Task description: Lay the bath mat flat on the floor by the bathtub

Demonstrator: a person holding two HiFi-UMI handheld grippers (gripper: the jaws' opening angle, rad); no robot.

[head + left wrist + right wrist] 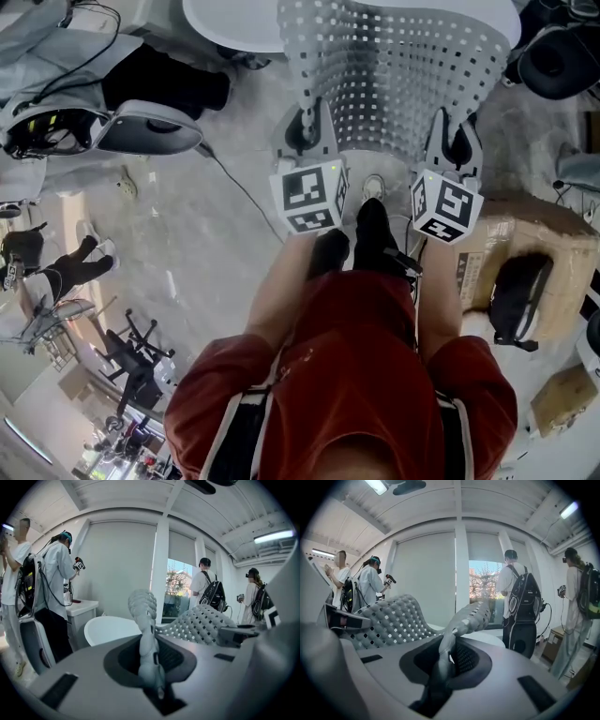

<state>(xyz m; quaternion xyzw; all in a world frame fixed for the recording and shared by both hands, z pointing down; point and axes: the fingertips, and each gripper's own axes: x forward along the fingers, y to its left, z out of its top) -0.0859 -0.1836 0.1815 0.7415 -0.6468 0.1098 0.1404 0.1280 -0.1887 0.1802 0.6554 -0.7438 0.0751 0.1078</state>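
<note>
A grey perforated bath mat (394,84) hangs spread between my two grippers, in front of the white bathtub (234,23). My left gripper (305,131) is shut on the mat's near left corner. My right gripper (455,141) is shut on the near right corner. In the left gripper view a fold of the mat (147,639) stands pinched between the jaws, and the rest of it sags off to the right. In the right gripper view the mat (445,653) is pinched the same way and spreads to the left. The tub's rim (110,627) lies just beyond.
A cardboard box (525,253) with a black bag on it stands to the right on the pale floor (202,244). A cable and a white device (145,129) lie to the left. Several people with backpacks stand around the room (520,606). My own legs and shoes (366,234) are below.
</note>
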